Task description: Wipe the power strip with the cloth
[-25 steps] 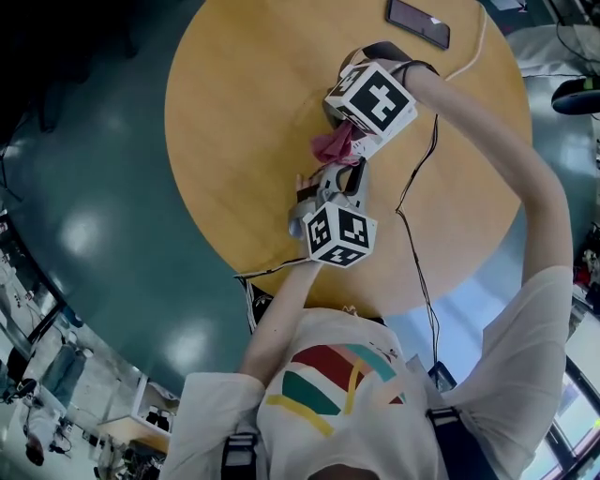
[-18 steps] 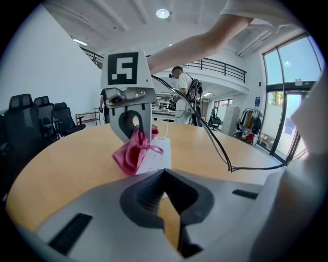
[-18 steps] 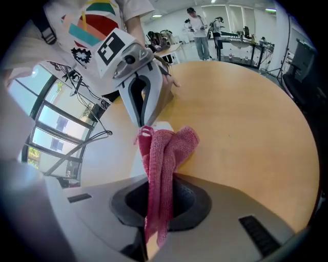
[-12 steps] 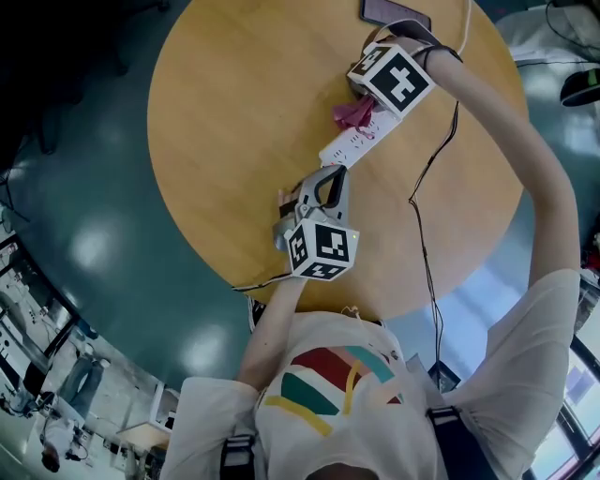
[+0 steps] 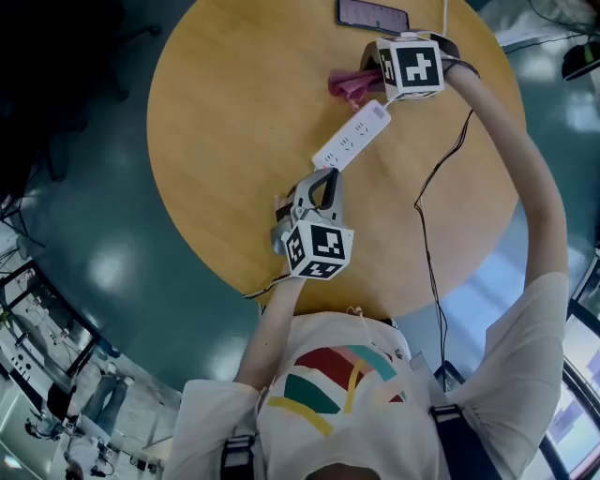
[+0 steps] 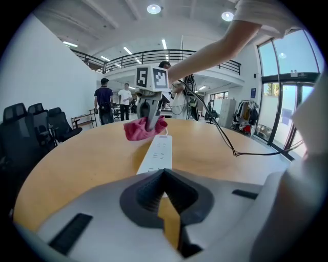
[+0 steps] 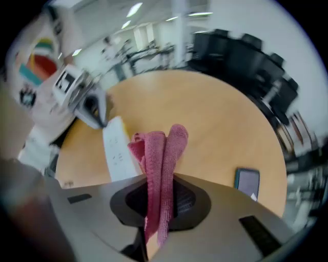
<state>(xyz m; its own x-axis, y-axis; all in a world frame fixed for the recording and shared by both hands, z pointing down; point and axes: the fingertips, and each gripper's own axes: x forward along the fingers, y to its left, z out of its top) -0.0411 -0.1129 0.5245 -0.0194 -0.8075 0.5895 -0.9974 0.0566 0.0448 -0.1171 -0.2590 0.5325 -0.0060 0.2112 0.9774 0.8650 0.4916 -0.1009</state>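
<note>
Power strip: lying diagonally on the table; left gripper, jaws pressed together, tips at its near end. Cloth: pinched in right gripper, at the strip's far end, seemingly just off it. Progress: wiping apparently under way; extent cleaned not determinable.

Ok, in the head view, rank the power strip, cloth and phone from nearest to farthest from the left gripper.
1. power strip, its near end right at the left gripper.
2. cloth, past the strip's far end, in the right gripper.
3. phone, at the table's far edge.
</note>
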